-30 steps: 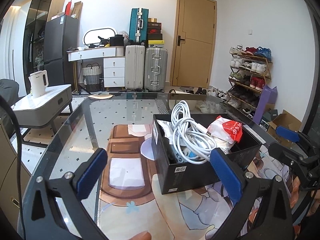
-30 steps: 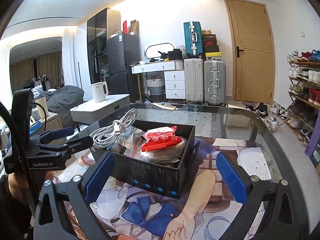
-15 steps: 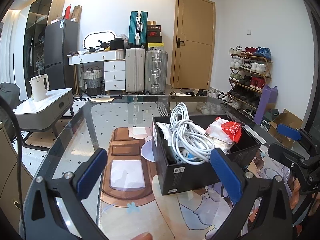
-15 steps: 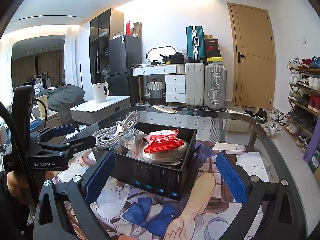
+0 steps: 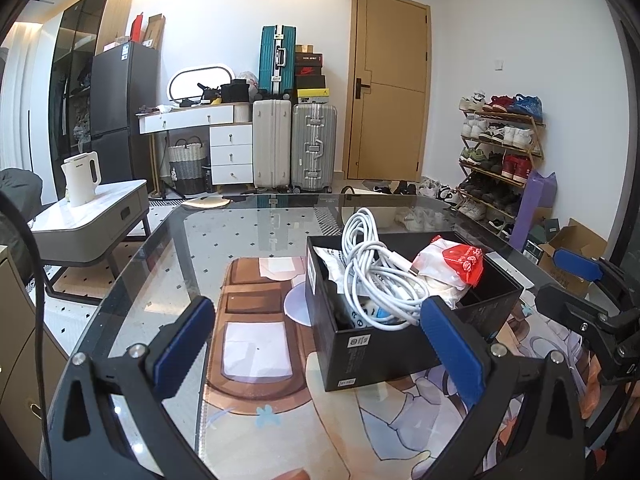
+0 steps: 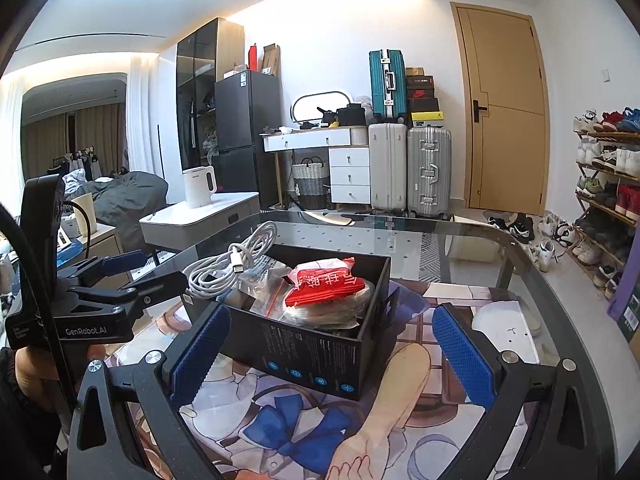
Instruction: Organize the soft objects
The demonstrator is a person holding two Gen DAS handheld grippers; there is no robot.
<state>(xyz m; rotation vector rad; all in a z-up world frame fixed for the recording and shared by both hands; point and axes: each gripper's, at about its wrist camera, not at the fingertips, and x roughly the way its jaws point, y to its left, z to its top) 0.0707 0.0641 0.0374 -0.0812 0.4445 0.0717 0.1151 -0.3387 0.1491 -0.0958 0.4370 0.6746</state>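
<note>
box (image 5: 384,344): 1 | cable (image 5: 372,268): 1 | red packet (image 5: 460,264): 1 | suitcases (image 5: 272,144): 3 | kettle (image 5: 82,178): 1

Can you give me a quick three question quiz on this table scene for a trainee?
1. True or false: the white cable lies coiled inside the black box.
2. Multiple choice: what is the left claw doing? A) gripping the cable B) open, holding nothing C) shut on the box rim
3. Fill in: the packet beside the cable has a ____ label.

Key
1. True; part of the coil sticks up above the rim.
2. B; the right claw is open and holds nothing as well.
3. Red.
</note>
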